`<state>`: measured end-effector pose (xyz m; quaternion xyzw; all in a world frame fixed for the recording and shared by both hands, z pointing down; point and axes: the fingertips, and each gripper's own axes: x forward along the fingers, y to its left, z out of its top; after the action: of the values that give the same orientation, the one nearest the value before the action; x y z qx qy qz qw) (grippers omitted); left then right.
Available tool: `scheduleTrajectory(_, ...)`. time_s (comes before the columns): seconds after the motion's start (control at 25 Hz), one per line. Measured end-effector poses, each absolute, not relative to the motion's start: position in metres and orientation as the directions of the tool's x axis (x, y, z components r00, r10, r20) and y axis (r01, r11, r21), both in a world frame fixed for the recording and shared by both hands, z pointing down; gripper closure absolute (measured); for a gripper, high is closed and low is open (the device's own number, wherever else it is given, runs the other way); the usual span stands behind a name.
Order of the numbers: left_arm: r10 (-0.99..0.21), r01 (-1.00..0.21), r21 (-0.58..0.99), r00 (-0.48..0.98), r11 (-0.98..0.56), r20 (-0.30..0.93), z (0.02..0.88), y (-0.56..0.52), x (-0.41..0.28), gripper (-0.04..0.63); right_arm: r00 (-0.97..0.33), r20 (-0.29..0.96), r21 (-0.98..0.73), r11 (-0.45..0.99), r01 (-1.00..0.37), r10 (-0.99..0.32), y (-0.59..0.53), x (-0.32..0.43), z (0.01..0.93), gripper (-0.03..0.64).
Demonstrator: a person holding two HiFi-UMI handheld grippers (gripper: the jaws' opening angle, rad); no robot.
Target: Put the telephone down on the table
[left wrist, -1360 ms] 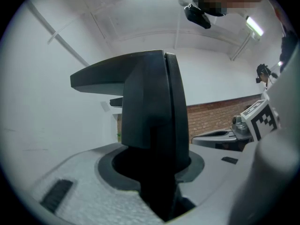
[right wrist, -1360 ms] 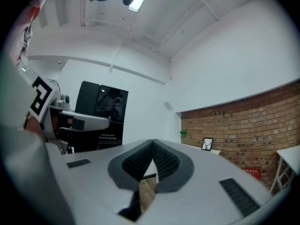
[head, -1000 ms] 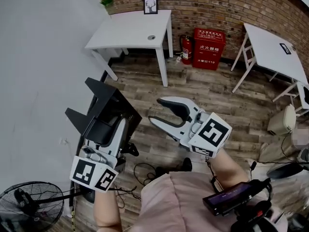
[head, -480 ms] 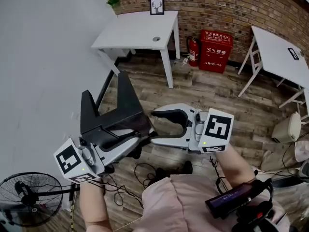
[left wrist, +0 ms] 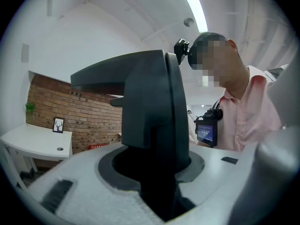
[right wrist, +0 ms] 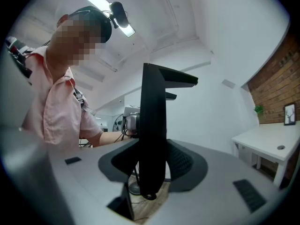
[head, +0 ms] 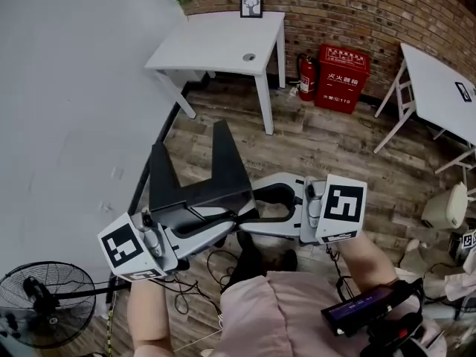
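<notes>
The telephone is a black angular piece with two raised ends, held in the air above the wooden floor. My left gripper is shut on its lower part, and the black body fills the space between those jaws. My right gripper faces it from the right. Its jaws have just been closing, with the telephone's thin edge standing between them. A gap shows on each side of that edge, so the right gripper is open. The left gripper points toward the person.
A white table with a framed picture stands by the brick wall ahead. A red fire box and an extinguisher sit beside it. Another white table is at the right. A fan and cables are on the floor.
My left gripper has swung right and turned, carrying the telephone in between the right gripper's jaws. The right gripper has turned left toward it, and its jaws stand narrower than half a second ago.
</notes>
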<state>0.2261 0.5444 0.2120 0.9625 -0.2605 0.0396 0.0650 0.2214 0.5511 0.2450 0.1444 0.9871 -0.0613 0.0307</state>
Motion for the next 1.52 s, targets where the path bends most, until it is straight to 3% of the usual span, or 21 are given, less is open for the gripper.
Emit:
scheduleTrajectory(0.48,-0.453,-0.458,0.220,0.888,-0.861,0.075,0.252,0.445,0.155,0.433,-0.974,-0.011,-0.193,0.956,0.222,0.224,0.452,0.151,0.284,0.442)
scheduleTrajectory(0.92,-0.401,-0.401,0.202,0.915,-0.894,0.043,0.253,0.349,0.050,0.433,-0.986,0.014,-0.199,0.967,0.160,0.166,0.357,0.050,0.286,0.442)
scheduleTrajectory(1.52,-0.358,-0.351,0.266,0.934,-0.898,0.026,0.253,0.278,0.014,0.433,-0.994,0.032,-0.248,0.964,0.097,0.109,0.288,0.015,0.285,0.440)
